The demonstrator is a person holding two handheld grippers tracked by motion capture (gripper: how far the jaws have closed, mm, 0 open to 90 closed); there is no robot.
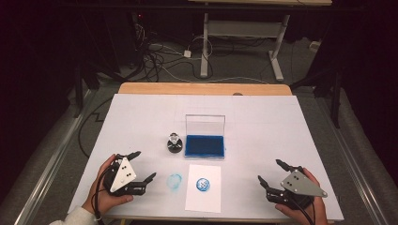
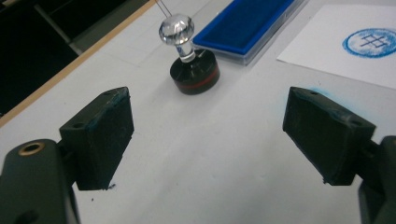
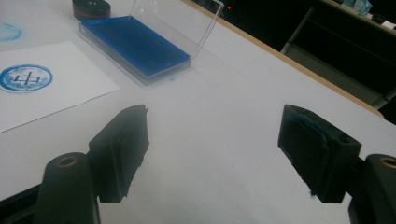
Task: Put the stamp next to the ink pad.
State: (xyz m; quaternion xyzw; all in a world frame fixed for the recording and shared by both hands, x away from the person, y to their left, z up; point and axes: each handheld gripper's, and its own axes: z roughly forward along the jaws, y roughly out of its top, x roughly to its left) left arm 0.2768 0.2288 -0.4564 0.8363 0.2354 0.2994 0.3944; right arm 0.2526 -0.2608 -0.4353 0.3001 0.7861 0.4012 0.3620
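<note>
A round black stamp [image 1: 174,142] with a clear faceted knob [image 2: 176,29] stands upright on the white table cover, just left of a blue ink pad [image 1: 205,145] whose clear lid [image 1: 205,124] stands raised. In front of the pad lies a white sheet [image 1: 203,187] bearing a round blue print [image 1: 202,184]. A fainter blue ring [image 1: 174,182] marks the cover left of the sheet. My left gripper [image 1: 144,166] rests low at the front left, open and empty, its jaws aimed toward the stamp [image 2: 194,72]. My right gripper [image 1: 270,172] sits at the front right, open with nothing between the jaws.
The white cover [image 1: 263,131] ends at a wooden table edge [image 1: 204,88] at the back. Beyond it lie cables [image 1: 159,61] on the floor and a white desk frame [image 1: 244,33]. Bare cover stretches between the ink pad and the right gripper.
</note>
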